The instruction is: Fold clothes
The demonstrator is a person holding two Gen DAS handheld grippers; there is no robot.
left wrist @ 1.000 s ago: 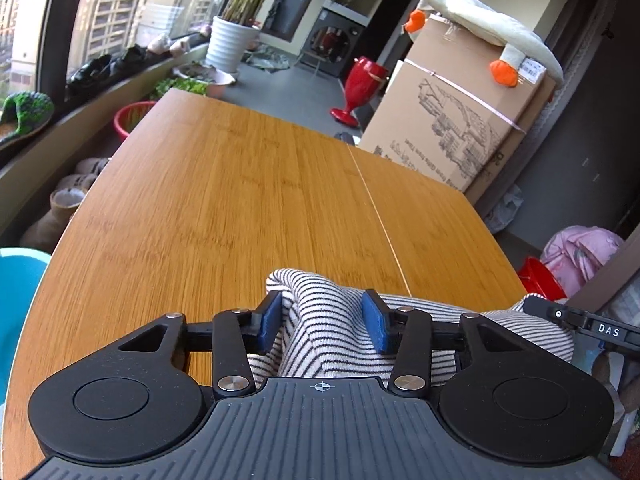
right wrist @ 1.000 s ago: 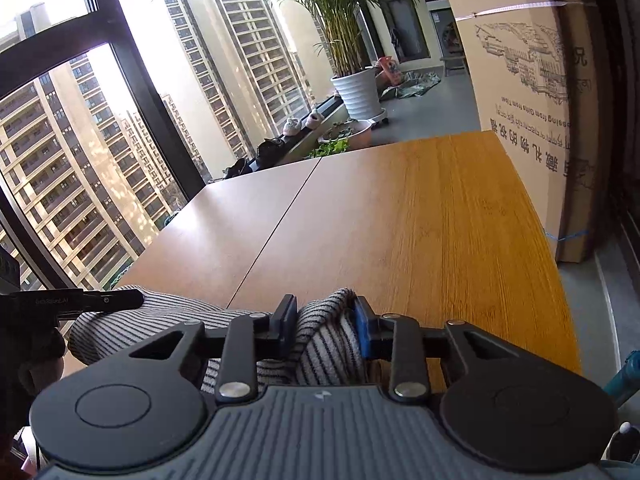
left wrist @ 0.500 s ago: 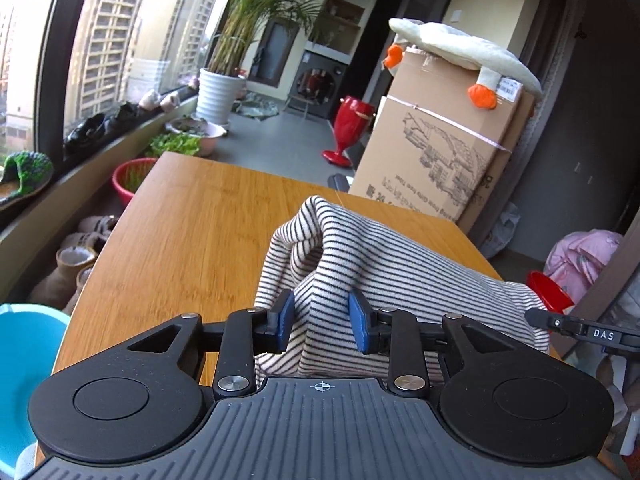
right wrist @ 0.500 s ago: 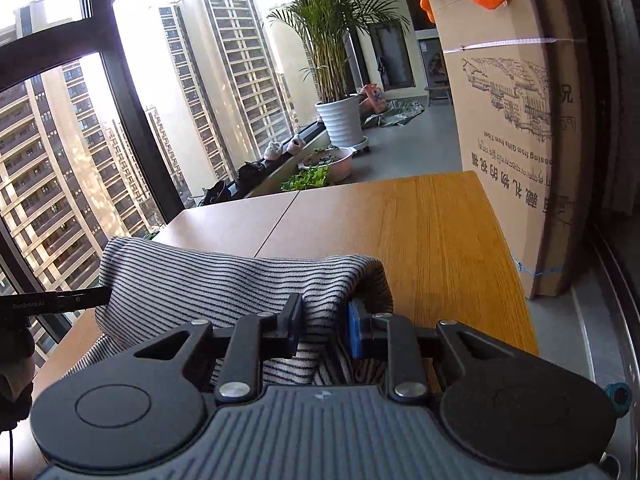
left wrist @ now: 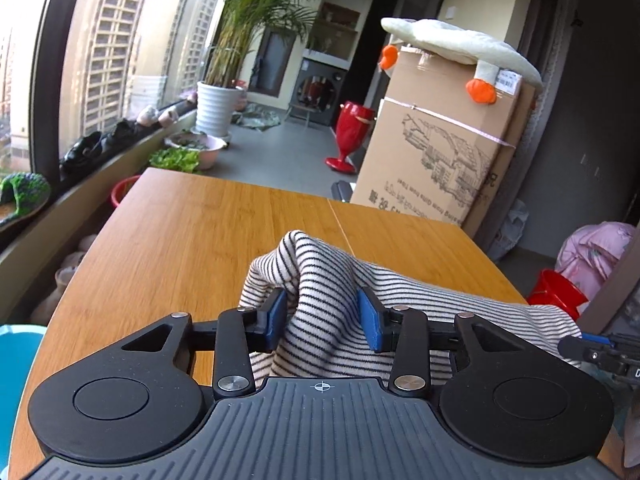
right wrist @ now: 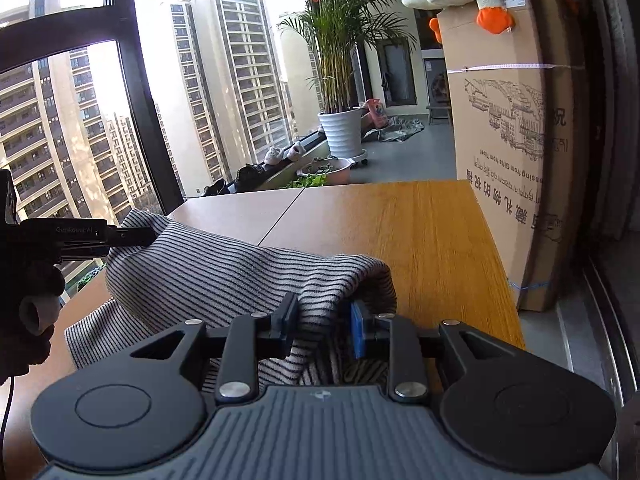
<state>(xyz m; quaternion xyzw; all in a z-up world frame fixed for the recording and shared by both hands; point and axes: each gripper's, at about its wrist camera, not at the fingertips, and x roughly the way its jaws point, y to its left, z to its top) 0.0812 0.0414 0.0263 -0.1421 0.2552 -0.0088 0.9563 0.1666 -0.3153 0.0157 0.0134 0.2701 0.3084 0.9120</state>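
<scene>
Bamboo tabletop (left wrist: 192,248) is stretching ahead while the left gripper (left wrist: 322,316) and right gripper (right wrist: 320,320) are each clamping the striped garment (left wrist: 320,280), its length spanning sideways between them above the near edge.

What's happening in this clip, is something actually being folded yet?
A person is working a striped garment over a wooden table with two handheld grippers. The left gripper has a bunched fold of the cloth between its blue pads, and the right gripper pinches another part of the same garment. The fabric is raised between them, sagging toward the table. No finished fold shows yet.
</scene>
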